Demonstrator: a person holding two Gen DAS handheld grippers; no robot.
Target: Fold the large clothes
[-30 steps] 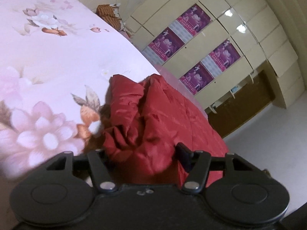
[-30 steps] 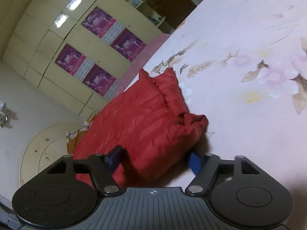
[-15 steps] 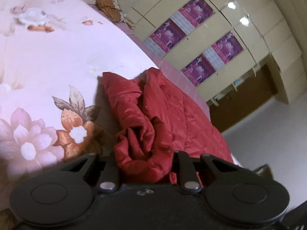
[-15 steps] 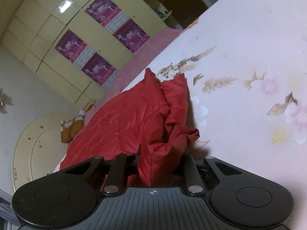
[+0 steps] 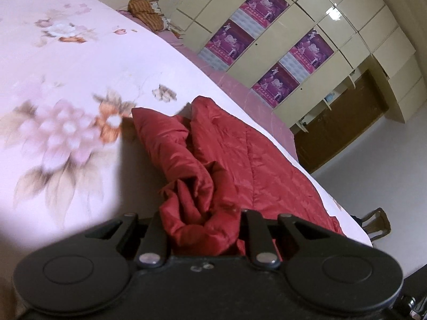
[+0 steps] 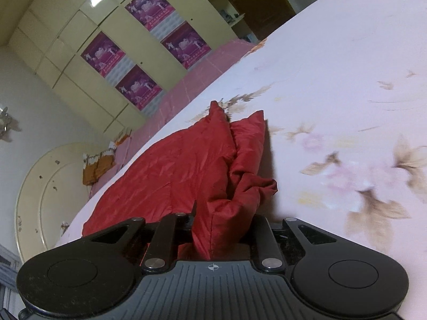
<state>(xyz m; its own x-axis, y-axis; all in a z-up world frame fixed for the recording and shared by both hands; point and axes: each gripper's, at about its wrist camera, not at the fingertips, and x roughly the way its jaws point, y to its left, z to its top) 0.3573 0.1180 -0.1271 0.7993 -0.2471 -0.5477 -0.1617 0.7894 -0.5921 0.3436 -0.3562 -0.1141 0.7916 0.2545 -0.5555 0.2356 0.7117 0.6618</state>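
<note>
A large red quilted garment lies on a pink floral bedsheet. In the left wrist view my left gripper is shut on a bunched corner of the garment, which fills the gap between the jaws. In the right wrist view the same garment spreads toward the bed's edge, and my right gripper is shut on another bunched corner. Both corners are lifted a little off the floral sheet. The fingertips are hidden by fabric.
A cream wardrobe with purple posters stands across the room and also shows in the right wrist view. Brown pillows lie at the bed's far end. A dark wooden door and a chair stand beyond the bed.
Both grippers went from open around the garment's corners to shut on them. Both have since lifted and drawn the bunched fabric back, so the garment shows stretched out further ahead.
</note>
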